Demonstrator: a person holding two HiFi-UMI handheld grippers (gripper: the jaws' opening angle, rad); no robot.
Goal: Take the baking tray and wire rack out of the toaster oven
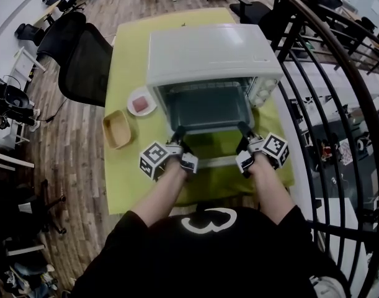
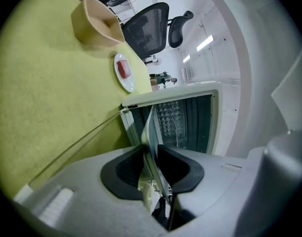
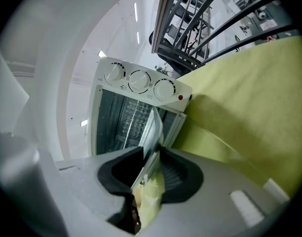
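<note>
A white toaster oven (image 1: 208,48) stands on the yellow-green table (image 1: 130,179) with its glass door (image 1: 209,146) folded down flat toward me. A grey baking tray (image 1: 208,107) sticks partly out of the oven mouth. My left gripper (image 1: 178,131) is shut on the tray's front left rim and my right gripper (image 1: 243,128) on its front right rim. In the left gripper view the thin tray edge (image 2: 151,127) runs between the black pads (image 2: 125,169). The right gripper view shows the same edge (image 3: 153,130) pinched below the oven's knobs (image 3: 139,81). I cannot make out the wire rack clearly.
A wooden bowl (image 1: 116,129) and a white plate with something red on it (image 1: 141,102) lie left of the oven. Black office chairs (image 1: 84,61) stand beyond the table's left side. A dark metal railing (image 1: 338,104) runs along the right.
</note>
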